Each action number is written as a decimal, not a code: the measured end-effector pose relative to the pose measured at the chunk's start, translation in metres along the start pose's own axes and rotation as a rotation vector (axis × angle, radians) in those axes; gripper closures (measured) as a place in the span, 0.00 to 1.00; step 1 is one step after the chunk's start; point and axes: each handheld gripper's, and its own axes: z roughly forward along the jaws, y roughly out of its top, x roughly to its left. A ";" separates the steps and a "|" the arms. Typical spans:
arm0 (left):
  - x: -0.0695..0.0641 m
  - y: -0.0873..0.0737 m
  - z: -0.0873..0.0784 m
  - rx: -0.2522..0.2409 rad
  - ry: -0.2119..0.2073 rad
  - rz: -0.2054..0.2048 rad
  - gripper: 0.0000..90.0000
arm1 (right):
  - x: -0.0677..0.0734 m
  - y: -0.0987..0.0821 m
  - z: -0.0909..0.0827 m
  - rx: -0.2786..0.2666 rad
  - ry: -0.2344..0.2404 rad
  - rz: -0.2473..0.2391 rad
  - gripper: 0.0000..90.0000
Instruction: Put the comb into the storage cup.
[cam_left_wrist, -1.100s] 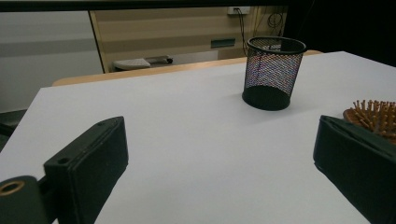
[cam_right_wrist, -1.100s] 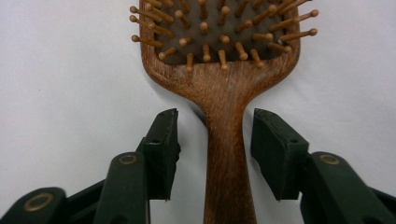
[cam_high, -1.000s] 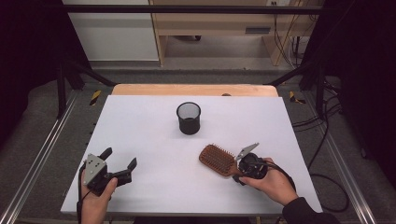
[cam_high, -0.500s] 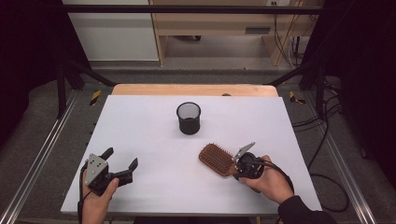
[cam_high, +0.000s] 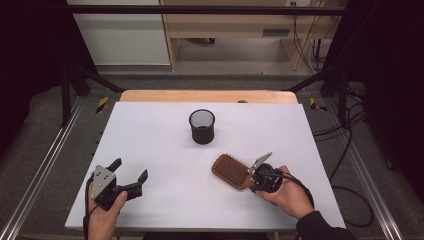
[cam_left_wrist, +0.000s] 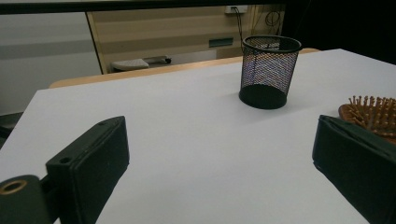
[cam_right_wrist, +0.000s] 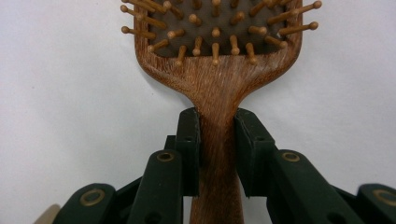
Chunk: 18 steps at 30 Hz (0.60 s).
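A black mesh cup (cam_high: 202, 126) stands upright near the middle of the white table (cam_high: 155, 145), a little toward the far side. Nothing can be seen inside it; through the mesh in the left gripper view (cam_left_wrist: 270, 70) only its dark base shows.

A wooden paddle hairbrush (cam_high: 231, 170) lies bristles up on the near right part of the table, head pointing far-left, well apart from the cup. The right gripper (cam_high: 256, 176) has just been closing, and its jaws now clamp the brush's handle (cam_right_wrist: 217, 140) from both sides, just behind the head.

The left gripper (cam_high: 131, 175) hovers at the near left, jaws spread wide with nothing between them. Bare table stretches between it and both the cup and the brush.

The brush rests well inside the right edge and close to the near edge. In the right gripper view the brush head is cut off at the top. The handle's end is hidden behind the jaws and hand.
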 end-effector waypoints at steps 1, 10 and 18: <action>0.001 0.000 0.000 -0.002 0.002 -0.002 0.05 | -0.001 -0.002 0.000 -0.015 0.007 0.006 0.81; 0.001 0.001 -0.001 -0.007 0.003 -0.005 0.05 | -0.003 -0.009 -0.001 -0.070 0.020 0.018 0.81; 0.001 0.002 -0.002 -0.013 -0.004 -0.011 0.05 | -0.004 -0.011 -0.003 -0.125 0.037 0.022 0.81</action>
